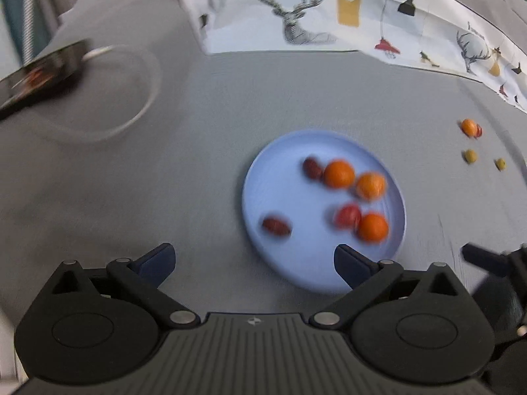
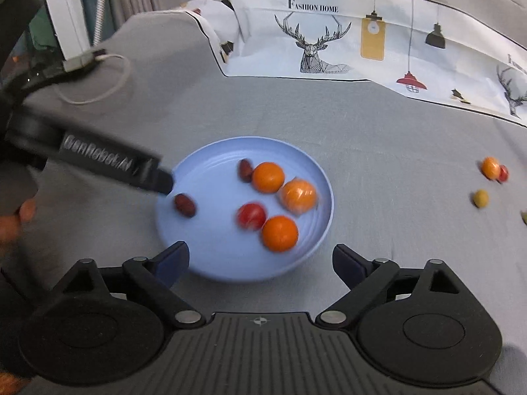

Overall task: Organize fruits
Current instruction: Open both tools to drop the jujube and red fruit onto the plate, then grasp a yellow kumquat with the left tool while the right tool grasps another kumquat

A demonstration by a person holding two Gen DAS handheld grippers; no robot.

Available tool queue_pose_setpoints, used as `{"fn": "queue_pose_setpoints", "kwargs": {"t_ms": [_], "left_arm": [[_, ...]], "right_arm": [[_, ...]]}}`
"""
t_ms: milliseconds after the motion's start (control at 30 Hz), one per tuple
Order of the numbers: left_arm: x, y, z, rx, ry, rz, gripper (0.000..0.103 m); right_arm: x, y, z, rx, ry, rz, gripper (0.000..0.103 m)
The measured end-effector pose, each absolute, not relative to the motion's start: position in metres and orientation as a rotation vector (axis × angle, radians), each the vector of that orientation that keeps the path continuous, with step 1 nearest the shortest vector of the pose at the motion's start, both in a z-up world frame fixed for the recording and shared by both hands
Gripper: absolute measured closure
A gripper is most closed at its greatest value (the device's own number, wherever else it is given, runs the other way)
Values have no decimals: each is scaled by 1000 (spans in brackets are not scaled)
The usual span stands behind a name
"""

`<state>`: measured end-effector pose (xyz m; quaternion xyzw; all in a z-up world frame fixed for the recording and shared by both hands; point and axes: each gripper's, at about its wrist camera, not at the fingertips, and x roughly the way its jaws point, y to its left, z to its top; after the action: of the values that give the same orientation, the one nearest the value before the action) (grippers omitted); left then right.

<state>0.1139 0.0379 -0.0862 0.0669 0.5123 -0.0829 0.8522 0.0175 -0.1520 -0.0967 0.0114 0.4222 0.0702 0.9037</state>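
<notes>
A light blue plate on grey cloth holds three oranges, a red tomato and two dark red dates. My left gripper is open and empty at the plate's near left edge; in the right wrist view its finger reaches the plate's left rim. My right gripper is open and empty over the plate's near rim. Loose fruits lie far right: an orange touching a red fruit, and small yellow-green fruits.
A printed deer-pattern cloth covers the back. A white cable and a dark device lie at the back left. A hand shows at the left edge. Part of the right gripper shows at the right.
</notes>
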Motion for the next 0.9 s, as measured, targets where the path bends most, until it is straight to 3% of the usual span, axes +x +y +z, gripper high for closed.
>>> {"fn": "queue_pose_setpoints", "kwargs": {"t_ms": [367, 900], "left_arm": [[36, 68, -43, 64, 1001, -94, 1], [-17, 50, -4, 106, 862, -140, 1]], "right_arm": [[-65, -141, -26, -59, 594, 81, 1], [-120, -134, -1, -106, 455, 69, 1]]}}
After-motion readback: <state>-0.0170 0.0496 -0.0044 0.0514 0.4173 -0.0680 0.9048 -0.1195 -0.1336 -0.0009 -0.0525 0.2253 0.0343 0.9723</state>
